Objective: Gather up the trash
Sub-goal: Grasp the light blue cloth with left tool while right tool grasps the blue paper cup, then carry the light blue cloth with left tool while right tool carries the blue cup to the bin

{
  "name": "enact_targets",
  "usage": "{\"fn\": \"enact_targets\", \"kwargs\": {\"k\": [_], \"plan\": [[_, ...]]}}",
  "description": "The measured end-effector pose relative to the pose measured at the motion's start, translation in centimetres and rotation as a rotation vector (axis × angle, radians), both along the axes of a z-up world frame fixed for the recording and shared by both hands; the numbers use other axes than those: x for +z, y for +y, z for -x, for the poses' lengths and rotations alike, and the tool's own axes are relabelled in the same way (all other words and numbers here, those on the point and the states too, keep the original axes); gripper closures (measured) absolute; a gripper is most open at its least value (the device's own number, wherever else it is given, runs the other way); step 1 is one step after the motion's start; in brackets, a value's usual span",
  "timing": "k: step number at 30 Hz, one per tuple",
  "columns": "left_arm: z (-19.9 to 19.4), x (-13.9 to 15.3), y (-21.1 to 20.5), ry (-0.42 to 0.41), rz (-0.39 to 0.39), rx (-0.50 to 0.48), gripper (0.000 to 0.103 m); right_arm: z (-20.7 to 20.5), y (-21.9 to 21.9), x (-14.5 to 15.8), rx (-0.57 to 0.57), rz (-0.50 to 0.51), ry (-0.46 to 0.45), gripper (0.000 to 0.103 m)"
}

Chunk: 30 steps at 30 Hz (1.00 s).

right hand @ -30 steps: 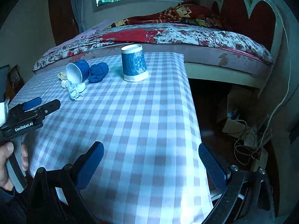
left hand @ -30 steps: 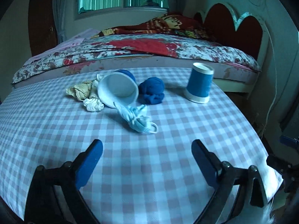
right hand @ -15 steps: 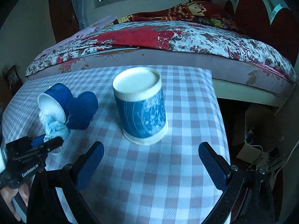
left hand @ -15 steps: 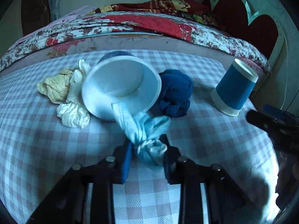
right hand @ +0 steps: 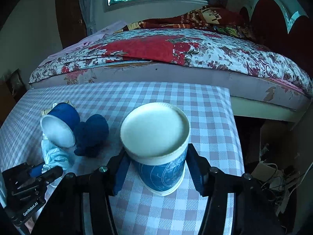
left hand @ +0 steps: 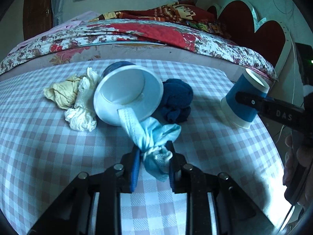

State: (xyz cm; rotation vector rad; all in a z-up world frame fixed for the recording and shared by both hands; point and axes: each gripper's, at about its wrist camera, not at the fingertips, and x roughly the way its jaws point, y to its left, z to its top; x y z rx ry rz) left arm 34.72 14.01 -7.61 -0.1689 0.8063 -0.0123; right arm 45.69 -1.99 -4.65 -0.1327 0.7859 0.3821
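The left tool [left hand: 153, 161] is clenched on a crumpled light-blue face mask [left hand: 154, 137], its blue pads pressing the knotted bundle from both sides; the mask's pleated end reaches forward from the jaws to the rim of a tipped-over paper cup [left hand: 128, 96], which lies on its side just ahead of the tool with its white mouth turned toward the camera; to the left of that cup sit a yellowish crumpled wad [left hand: 62, 94] and a white crumpled wad [left hand: 82, 113], touching each other; to its right, against the cup, lies a dark blue balled cloth [left hand: 177, 101]; all rest on the checked tabletop [left hand: 58, 146].

The right tool [right hand: 156, 169] has just been closing its jaws around an upside-down blue paper cup [right hand: 158, 152] standing between them; the right pad looks to be touching the cup wall, while on the left side I cannot tell whether the pad has met it, so a firm grip cannot be confirmed; in the left wrist view the same cup [left hand: 244, 99] stands off to the right of the left tool, with one right-tool finger across it and a hand [left hand: 295, 162] on the handle below; a bed [right hand: 176, 54] with a floral cover lies beyond the tabletop.
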Motion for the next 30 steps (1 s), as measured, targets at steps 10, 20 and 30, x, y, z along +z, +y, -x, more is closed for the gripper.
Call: {"fn": "enact_targets", "kwargs": {"k": [10,20,30], "plan": [[4.5,2.3,-2.7,-0.048,-0.024,-0.046,0.078,7.9,-3.4,1.9,0.005,-0.013,-0.036,0.045],[9.5,5.2,-6.1,-0.111,-0.069,-0.117,0.078,14.9,-7.7,4.4,-0.029,-0.039,-0.082,0.045],[15.3,8.2,-11.0,-0.178,-0.105,-0.2,0.078,22.6,-13.0,7.0,-0.061,-0.085,-0.155,0.045]]}}
